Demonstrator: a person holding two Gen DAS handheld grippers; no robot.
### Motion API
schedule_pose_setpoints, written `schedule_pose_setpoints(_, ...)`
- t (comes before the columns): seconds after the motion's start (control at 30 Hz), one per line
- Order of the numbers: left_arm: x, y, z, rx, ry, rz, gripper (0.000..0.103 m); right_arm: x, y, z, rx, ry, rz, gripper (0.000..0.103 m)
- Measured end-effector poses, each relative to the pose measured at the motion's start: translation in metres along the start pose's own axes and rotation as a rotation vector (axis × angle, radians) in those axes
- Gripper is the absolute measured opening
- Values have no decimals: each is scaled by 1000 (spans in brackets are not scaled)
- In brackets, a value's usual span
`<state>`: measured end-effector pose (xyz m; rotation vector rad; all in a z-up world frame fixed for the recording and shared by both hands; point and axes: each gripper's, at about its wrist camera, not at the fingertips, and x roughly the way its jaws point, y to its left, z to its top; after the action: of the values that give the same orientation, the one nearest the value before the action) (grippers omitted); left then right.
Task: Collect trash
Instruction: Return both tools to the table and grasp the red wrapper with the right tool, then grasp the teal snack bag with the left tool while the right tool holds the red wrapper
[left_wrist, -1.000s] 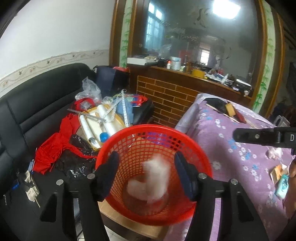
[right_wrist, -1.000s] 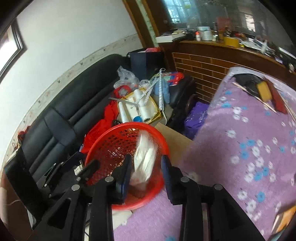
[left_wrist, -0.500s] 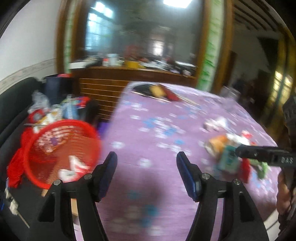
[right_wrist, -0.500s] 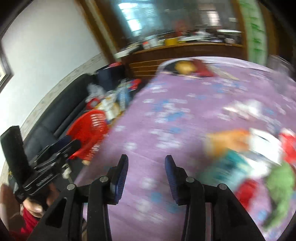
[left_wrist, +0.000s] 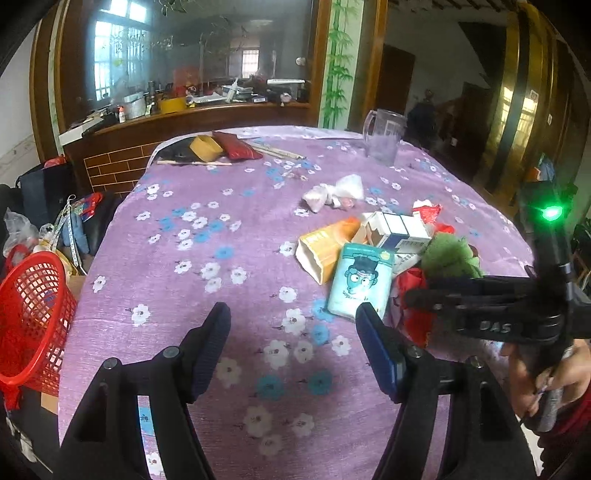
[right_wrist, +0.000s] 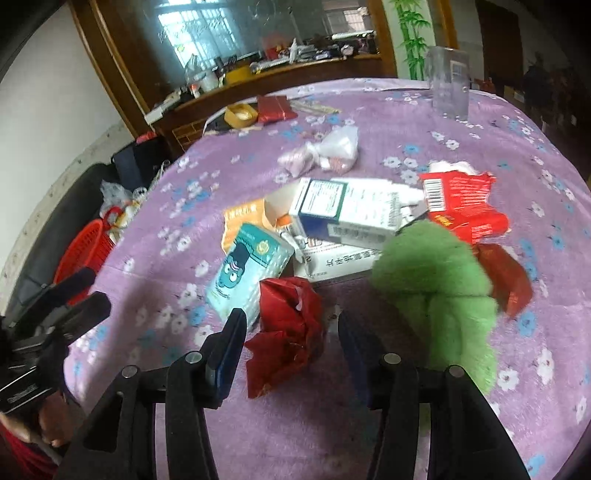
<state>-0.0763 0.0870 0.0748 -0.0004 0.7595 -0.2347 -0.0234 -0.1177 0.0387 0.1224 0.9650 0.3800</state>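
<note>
A heap of trash lies on the purple flowered table (left_wrist: 221, 258): a teal tissue pack (left_wrist: 360, 282) (right_wrist: 247, 269), an orange carton (left_wrist: 323, 247), white medicine boxes (right_wrist: 354, 210), a crumpled red wrapper (right_wrist: 288, 328), a red torn packet (right_wrist: 461, 206) and a green fluffy thing (right_wrist: 432, 273). My right gripper (right_wrist: 291, 325) is open, with the crumpled red wrapper between its fingers. My left gripper (left_wrist: 293, 325) is open and empty over the cloth, just left of the tissue pack. The red mesh basket (left_wrist: 33, 314) stands off the table's left edge.
A knotted plastic bag (left_wrist: 334, 194) lies further back. A clear jug (left_wrist: 382, 136), a yellow tape roll (left_wrist: 205, 147) and a red pouch (left_wrist: 236, 146) are at the far end. A cluttered black sofa (right_wrist: 55, 221) is on the left.
Both grippers let trash fall into the red basket, then swung right to the table. Now the right gripper is around the red wrapper and the left is beside the tissue pack.
</note>
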Motion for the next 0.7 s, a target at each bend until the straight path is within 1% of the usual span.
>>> schedule_pose_setpoints(0.13,4,4,2,-9,22,5,72,19,3,2,-11,16,-4,56)
schedule_pose_setpoints(0.17,6,4,3,-8,28,2,72,23,2,2,-10,26,-4,54)
schedule_pose_setpoints(0.2,6,4,4,-7,32,-1,73,24,-1,1,-5,34,9,43)
schedule_pose_setpoints(0.23,9,2,5,-2,38,-4,73,23,-2,0,-2,28,17,43)
schedule_pose_setpoints(0.37,21,-11,11,17,59,-22,75,3,-10,-3,9,-21,18,40)
schedule_pose_setpoints(0.43,32,-22,15,33,80,-42,78,-11,-15,-4,17,-55,10,40)
schedule_pose_setpoints(0.47,38,-27,16,41,95,-51,80,-17,-17,-4,18,-71,4,40)
schedule_pose_setpoints(0.53,55,-38,18,61,144,-78,80,-31,-21,-4,26,-104,-1,40)
schedule_pose_setpoints(0.63,74,-54,18,103,181,-73,80,-44,-27,-6,45,-132,0,40)
schedule_pose_setpoints(0.7,87,-62,19,129,200,-44,80,-48,-31,-8,55,-138,8,40)
